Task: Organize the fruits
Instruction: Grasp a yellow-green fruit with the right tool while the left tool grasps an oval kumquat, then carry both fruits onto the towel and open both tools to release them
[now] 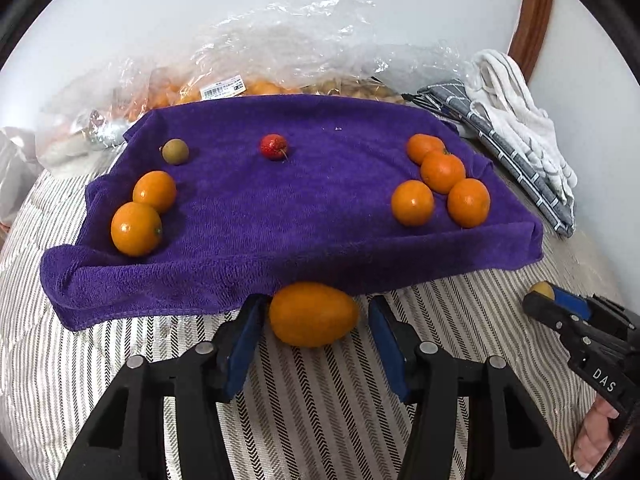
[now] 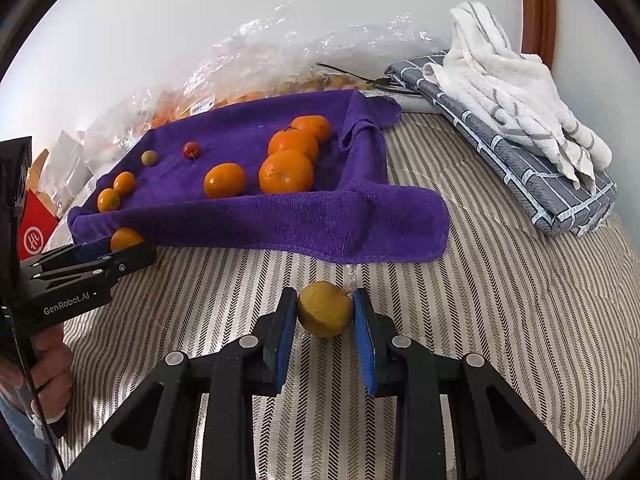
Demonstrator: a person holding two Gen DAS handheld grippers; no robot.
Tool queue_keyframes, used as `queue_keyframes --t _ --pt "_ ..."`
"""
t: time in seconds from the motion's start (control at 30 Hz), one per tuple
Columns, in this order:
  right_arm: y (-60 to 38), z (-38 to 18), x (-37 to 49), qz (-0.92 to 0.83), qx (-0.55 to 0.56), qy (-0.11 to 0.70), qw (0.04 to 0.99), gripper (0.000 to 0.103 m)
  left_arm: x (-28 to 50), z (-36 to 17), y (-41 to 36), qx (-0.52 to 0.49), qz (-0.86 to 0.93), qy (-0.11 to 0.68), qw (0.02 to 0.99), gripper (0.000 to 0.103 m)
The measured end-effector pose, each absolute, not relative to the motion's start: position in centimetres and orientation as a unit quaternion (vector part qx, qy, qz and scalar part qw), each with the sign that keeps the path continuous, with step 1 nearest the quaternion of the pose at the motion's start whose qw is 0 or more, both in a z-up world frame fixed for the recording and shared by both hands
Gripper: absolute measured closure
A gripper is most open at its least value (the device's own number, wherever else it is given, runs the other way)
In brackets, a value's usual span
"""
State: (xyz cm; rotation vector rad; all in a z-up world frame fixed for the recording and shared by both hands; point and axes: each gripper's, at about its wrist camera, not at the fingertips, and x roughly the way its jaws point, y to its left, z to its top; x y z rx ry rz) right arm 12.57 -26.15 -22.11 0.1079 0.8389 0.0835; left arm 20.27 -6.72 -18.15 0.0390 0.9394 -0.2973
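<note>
Bottom centre, left gripper spread around an oval orange fruit, unclamped; right gripper clenched on a yellowish fruit, probably for sorting onto purple towel

This looks like a home, likely a bedroom. A striped herringbone-weave bedcover fills the lower frame. A crumpled white towel on a folded grey grid-patterned cloth lies at upper right beside a curved brown wooden headboard edge. Crinkled clear plastic grocery bags lean against the plain white wall at top.
</note>
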Motion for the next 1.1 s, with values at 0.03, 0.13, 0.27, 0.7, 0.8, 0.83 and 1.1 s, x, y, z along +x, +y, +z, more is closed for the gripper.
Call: queue_keyframes --t 0.03,0.13,0.27,0.7,0.8,0.83,1.1 --pt "-26.2 -22.1 12.6 0.041 0.053 0.407 0.911 0.075 20.2 -18.1 -6.6 0.016 -0.146 0.45 0.881 0.063" --pt "-26.0 -22.1 12.5 0.044 0.051 0.406 0.912 0.075 20.0 -18.1 -6.6 0.006 -0.16 0.448 0.88 0.063" --pt "-25.8 -22.0 12.5 0.047 0.047 0.404 0.912 0.075 19.4 -17.4 -6.4 -0.001 -0.175 0.428 0.886 0.063" --pt "-26.0 -21.8 12.3 0.072 0.062 0.395 0.914 0.075 18.2 -15.2 -5.8 -0.029 -0.204 0.386 0.899 0.063" --pt "-26.2 -21.8 12.2 0.07 0.069 0.392 0.915 0.075 18.1 -14.7 -5.3 -0.032 -0.197 0.373 0.906 0.063" --pt "-26.3 -21.7 12.2 0.07 0.072 0.391 0.915 0.075 18.1 -14.5 -5.1 -0.033 -0.196 0.37 0.908 0.063" --pt "-26.6 -21.3 11.7 0.079 0.09 0.385 0.915 0.075 18.2 -13.3 -3.2 -0.066 -0.185 0.352 0.915 0.063"
